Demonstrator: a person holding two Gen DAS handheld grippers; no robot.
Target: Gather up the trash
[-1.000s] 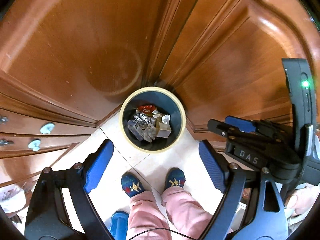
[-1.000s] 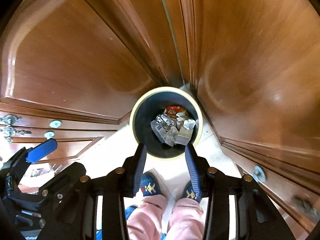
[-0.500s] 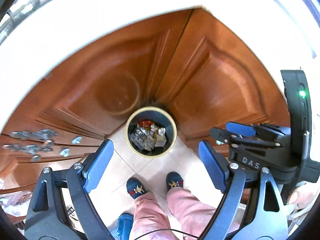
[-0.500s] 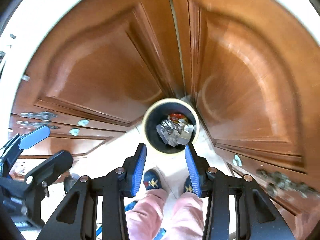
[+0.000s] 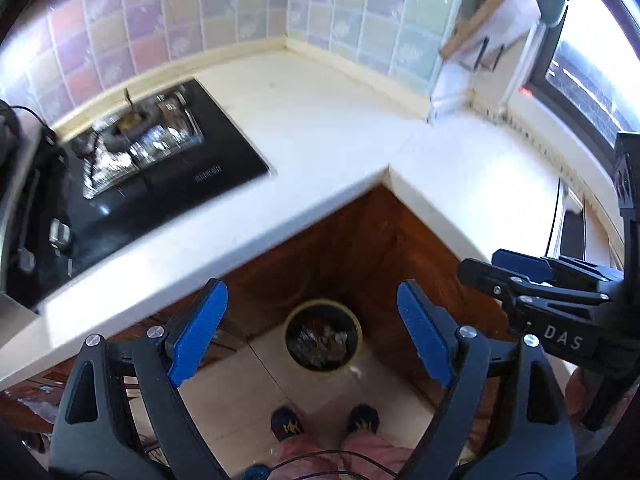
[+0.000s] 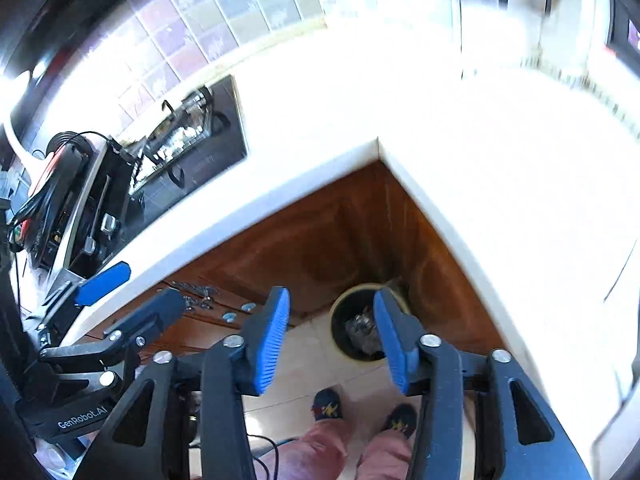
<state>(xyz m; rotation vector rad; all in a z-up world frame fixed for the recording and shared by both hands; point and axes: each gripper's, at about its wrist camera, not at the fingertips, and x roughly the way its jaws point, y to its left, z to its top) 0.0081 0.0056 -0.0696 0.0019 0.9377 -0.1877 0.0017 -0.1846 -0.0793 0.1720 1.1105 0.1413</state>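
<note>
A white L-shaped countertop [image 5: 320,136] fills the upper frame, with a black hob [image 5: 152,160] at left. The trash bin [image 5: 322,335], lower centre on the floor, is seen holding crumpled waste. The left gripper [image 5: 312,336] and right gripper [image 6: 330,336] are held empty, jaws apart. Judged: a search step; more trash must be located next.

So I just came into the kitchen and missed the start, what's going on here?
A person is standing in the corner of the kitchen holding a gripper in each hand. Both the left gripper and the right gripper are open and carry nothing. They hang above the floor, over a round bin that already has crumpled trash in it. The bin sits in the angle of the wooden cabinets, below the white counter.
</note>
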